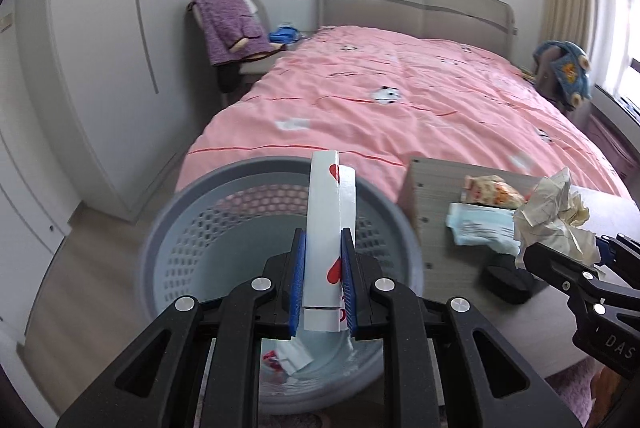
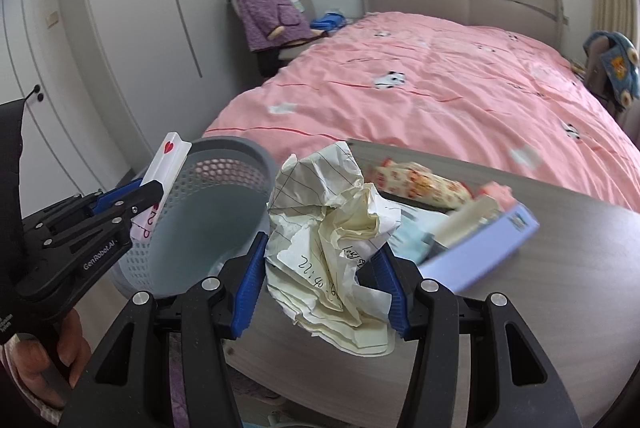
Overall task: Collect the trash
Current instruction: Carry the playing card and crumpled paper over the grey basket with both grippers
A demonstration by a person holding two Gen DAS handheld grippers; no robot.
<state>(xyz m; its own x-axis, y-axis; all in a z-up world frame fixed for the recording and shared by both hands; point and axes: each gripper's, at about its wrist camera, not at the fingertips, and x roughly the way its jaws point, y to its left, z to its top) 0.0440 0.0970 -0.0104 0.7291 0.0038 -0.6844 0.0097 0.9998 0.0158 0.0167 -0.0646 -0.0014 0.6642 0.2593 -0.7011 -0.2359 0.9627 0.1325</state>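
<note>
My left gripper [image 1: 324, 242] is shut on a folded white card with red hearts [image 1: 325, 204]. It holds the card upright over the grey perforated basket [image 1: 192, 228], and a white scrap [image 1: 290, 356] lies on the basket's bottom. In the right wrist view the left gripper [image 2: 146, 190] holds the card [image 2: 168, 158] at the rim of the basket [image 2: 224, 196]. My right gripper [image 2: 322, 252] is shut on a crumpled ball of lined paper [image 2: 332, 224] above the grey table [image 2: 560, 288]. The left wrist view shows the right gripper [image 1: 592, 252] and the paper ball [image 1: 552, 212] at the right.
On the table lie a printed snack wrapper [image 2: 424, 184], a pale blue packet [image 1: 476, 224], a blue box [image 2: 480, 244] and a black object [image 1: 508, 280]. Behind is a bed with a pink cover [image 1: 400, 100]. A chair with a purple garment [image 1: 232, 24] and white wardrobes stand at the left.
</note>
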